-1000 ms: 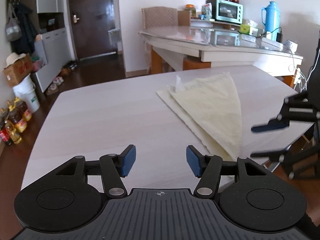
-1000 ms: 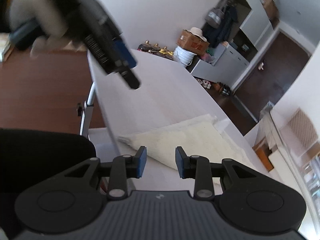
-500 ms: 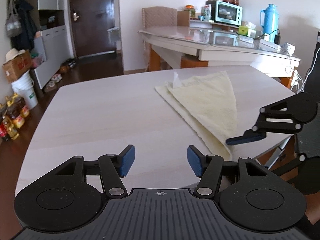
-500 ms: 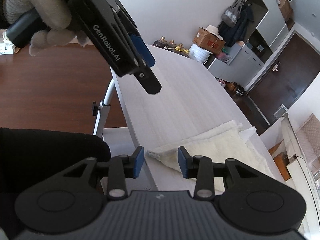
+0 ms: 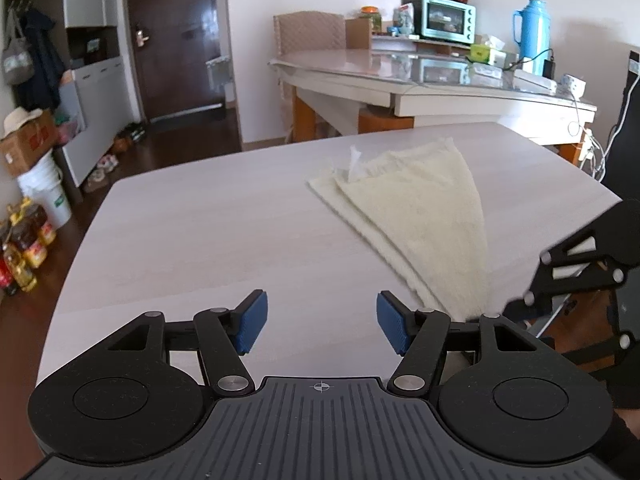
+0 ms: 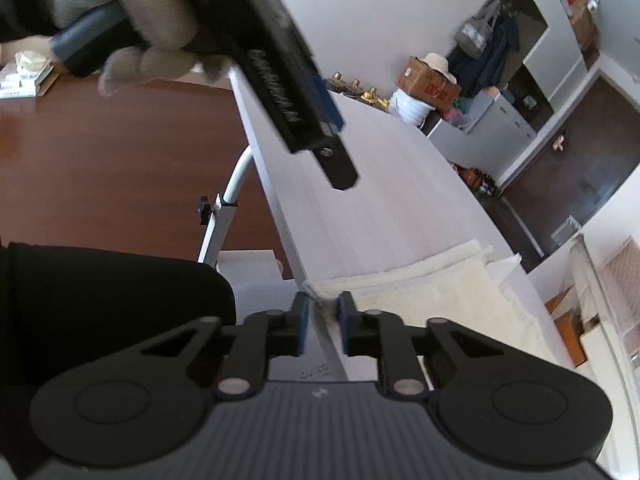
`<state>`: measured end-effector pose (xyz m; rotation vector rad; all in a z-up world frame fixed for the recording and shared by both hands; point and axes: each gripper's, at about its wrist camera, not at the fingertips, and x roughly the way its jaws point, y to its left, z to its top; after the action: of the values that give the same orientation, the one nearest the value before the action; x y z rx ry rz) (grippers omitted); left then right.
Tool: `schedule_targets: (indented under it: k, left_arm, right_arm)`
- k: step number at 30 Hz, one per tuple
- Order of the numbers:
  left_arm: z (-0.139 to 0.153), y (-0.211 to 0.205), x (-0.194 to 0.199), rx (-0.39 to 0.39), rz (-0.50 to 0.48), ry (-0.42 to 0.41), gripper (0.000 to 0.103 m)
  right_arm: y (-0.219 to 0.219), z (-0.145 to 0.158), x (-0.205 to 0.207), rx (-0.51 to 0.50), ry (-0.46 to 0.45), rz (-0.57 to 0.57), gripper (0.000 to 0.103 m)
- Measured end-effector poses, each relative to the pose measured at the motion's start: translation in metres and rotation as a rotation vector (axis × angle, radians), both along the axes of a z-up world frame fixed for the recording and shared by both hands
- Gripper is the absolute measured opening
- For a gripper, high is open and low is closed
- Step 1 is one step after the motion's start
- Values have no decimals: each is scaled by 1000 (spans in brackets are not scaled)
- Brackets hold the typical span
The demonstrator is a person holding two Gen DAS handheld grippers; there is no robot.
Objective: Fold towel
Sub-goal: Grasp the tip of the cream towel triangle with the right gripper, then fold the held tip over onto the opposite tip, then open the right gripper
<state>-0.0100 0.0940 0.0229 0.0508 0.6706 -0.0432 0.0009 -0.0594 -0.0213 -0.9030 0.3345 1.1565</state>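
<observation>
Within the last second the right gripper [image 6: 322, 312] had come in over the near table edge and drawn its fingers together on the near corner of the towel [image 6: 432, 292], where a moment before they had stood apart short of the cloth; the frame is blurred there, so the pads seemed to pinch the corner rather than plainly did. The cream towel lay partly folded into a triangle on the pale table [image 5: 208, 240], its point hanging just at the near edge. The left gripper [image 5: 320, 322] hung over bare table beside it, fingers well apart and holding nothing, so the next fold looked ready to start from the right side.
</observation>
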Motion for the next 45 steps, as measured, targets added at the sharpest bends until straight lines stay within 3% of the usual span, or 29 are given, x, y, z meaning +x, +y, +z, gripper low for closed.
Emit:
schedule_targets:
  k: [3,10,18,24,28,32,35,39,40,45]
  left_arm:
    - [5,3,12,14,-40,-13,68]
    - [12,9,81,124,-225,-61,69]
    - [-11,8,143,144,-354,39,69]
    - [-24,15,154,169,-363,121,71]
    - [-22,25,157,148,-368,170,72]
    - [-22,30,161,124,-377,202,75]
    - [-20,38,168,65,-364,211,72]
    - [8,69,165,-54,-237,61,69]
    - [12,72,164,-50,-220,37,69]
    - [17,70,158,-16,-206,8,69]
  right_arm:
    - [-7,8,-5,12,51,21,8]
    - [-37,42,-11,63,153,55,8]
    - [-53,65,-15,95,170,46,8]
    - [-67,90,1,182,278,68,8]
    - [-81,119,35,280,326,51,8]
    - [-101,138,97,388,367,-22,8]
    - [-113,134,141,443,425,-69,8]
    - [-123,125,202,509,537,-137,8]
    - [-124,116,229,526,588,-175,8]
    - [-124,83,279,500,639,-289,8]
